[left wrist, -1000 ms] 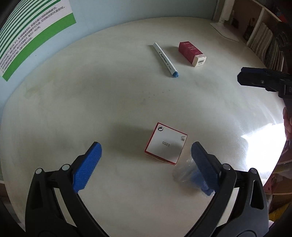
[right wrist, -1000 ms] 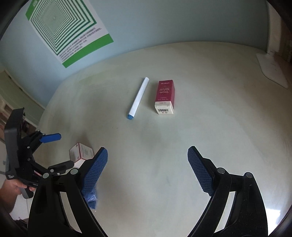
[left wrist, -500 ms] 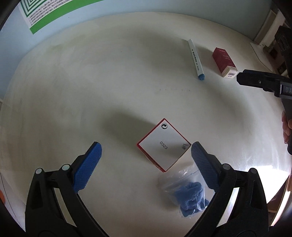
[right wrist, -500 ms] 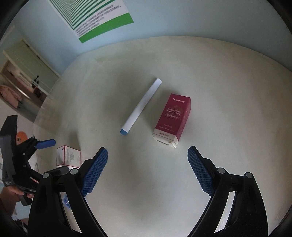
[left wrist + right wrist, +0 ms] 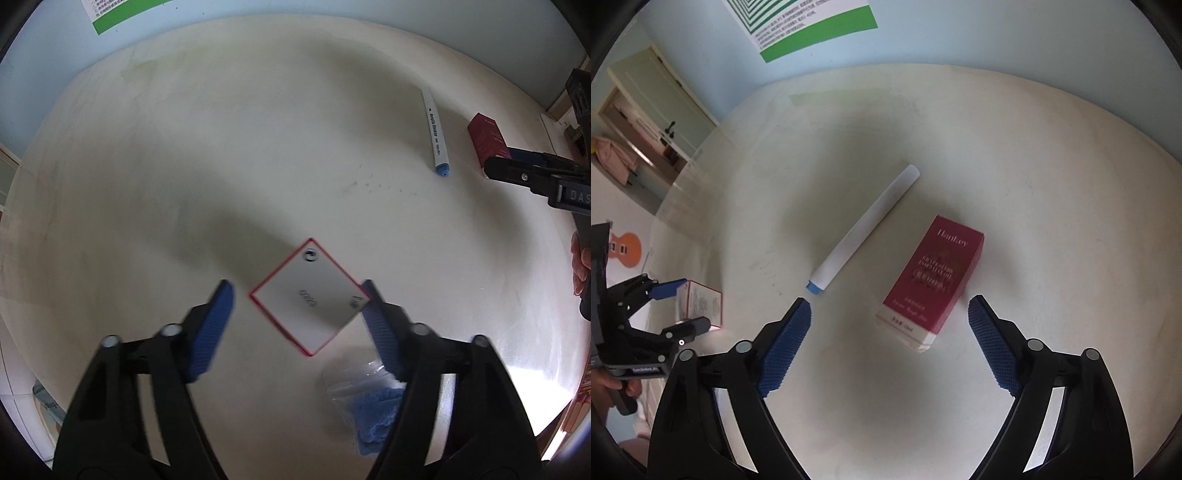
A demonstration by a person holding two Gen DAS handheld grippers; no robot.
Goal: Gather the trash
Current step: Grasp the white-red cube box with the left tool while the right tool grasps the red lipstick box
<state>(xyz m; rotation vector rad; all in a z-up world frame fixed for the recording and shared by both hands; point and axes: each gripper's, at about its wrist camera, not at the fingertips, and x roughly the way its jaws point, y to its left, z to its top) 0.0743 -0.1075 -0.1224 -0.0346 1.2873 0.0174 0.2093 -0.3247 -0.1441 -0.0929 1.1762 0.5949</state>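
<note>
A white box with red edges [image 5: 310, 297] stands on the round cream table [image 5: 221, 147], between the open pads of my left gripper [image 5: 297, 295]; the right pad touches its corner. A clear bag of blue cloth [image 5: 369, 398] lies just behind that pad. My right gripper [image 5: 889, 308] is open, and a dark red carton [image 5: 932, 280] lies between its pads. A white marker with a blue cap [image 5: 864, 229] lies left of the carton. The left gripper and white box also show in the right wrist view [image 5: 698, 302].
The marker [image 5: 436, 129] and red carton [image 5: 487, 138] lie at the far right of the table in the left wrist view, with the right gripper's fingers [image 5: 517, 171] over them. A wall with a green-striped poster [image 5: 809, 26] is behind the table.
My left gripper has moved down around the white box and its pads have narrowed. My right gripper has moved closer, so the red carton now sits between its pads.
</note>
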